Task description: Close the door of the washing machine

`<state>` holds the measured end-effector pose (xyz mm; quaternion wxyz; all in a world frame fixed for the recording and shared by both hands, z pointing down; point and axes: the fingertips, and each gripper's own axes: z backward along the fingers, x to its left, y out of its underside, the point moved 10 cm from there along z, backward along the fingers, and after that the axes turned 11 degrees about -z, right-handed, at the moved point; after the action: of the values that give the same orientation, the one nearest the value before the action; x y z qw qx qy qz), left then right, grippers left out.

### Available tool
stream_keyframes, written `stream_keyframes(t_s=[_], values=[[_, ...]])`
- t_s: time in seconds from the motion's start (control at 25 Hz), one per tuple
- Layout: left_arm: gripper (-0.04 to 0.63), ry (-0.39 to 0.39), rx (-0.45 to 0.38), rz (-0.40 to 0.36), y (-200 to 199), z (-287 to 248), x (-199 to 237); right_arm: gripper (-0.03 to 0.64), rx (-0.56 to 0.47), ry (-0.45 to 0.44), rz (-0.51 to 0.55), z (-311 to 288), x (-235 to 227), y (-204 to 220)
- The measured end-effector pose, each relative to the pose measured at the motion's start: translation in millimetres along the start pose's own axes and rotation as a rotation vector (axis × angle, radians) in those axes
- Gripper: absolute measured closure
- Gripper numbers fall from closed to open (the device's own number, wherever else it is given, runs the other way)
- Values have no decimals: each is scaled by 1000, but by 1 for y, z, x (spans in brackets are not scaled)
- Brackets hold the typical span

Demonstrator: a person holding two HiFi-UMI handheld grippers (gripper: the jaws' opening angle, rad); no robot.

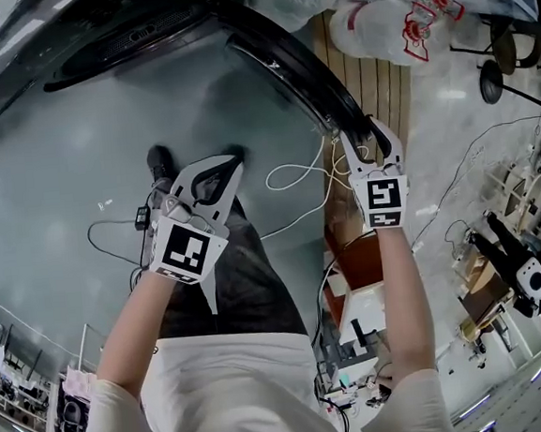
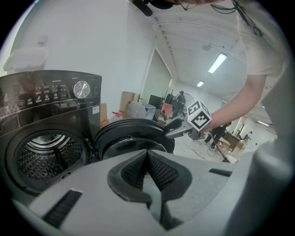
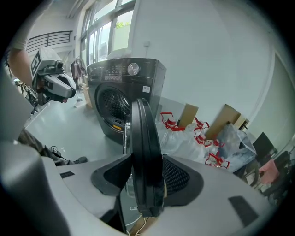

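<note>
A person stands over a grey floor point(image 1: 49, 164) with a two-jaw gripper in each hand, facing a dark front-loading washing machine point(image 2: 46, 101) whose round door point(image 1: 285, 63) is swung wide open

The right gripper point(image 1: 367, 134) is clamped on the door's outer edge. In the right gripper view the black rim point(image 3: 144, 133) runs upright straight between the jaws, seen edge-on, with one ribbed pad pressed against each face. Beyond the jaw tips and slightly to their left stands the machine's front, with the open drum mouth point(image 3: 113, 103) and a silver control dial point(image 3: 133, 69) above it. To the right of these jaws, clear plastic bags with red print point(image 3: 193, 133) lie against the wall, with cardboard sheets point(image 3: 186, 115) leaning behind them

The left gripper point(image 1: 233, 162) is clenched on nothing: in the left gripper view its two dark pads meet at the tips with no object between them. It hangs in the air apart from the door and the machine. Ahead of its jaws sits the inner side of the open door point(image 2: 133, 133), and to the left of that the perforated drum point(image 2: 46, 154). Ahead and to its right, the other gripper meets the door's rim

Below the left gripper are the person's dark shoe point(image 1: 159, 162) and loose white cables point(image 1: 295, 175) on the floor
</note>
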<state>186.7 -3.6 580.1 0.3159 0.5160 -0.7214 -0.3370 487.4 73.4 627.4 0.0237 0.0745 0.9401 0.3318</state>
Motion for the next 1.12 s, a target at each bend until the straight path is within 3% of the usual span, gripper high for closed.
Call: stream_keyframes(t_s=[0.12, 0.48, 1.12], values=[[588, 3, -2, -30, 6, 7, 3, 394, 5, 1, -11, 3, 13, 4], [588, -18, 24, 7, 32, 37, -3, 405, 14, -6, -81, 13, 54, 9], [588, 17, 31, -6, 72, 84, 33, 408, 68, -47, -175, 1, 148, 9]])
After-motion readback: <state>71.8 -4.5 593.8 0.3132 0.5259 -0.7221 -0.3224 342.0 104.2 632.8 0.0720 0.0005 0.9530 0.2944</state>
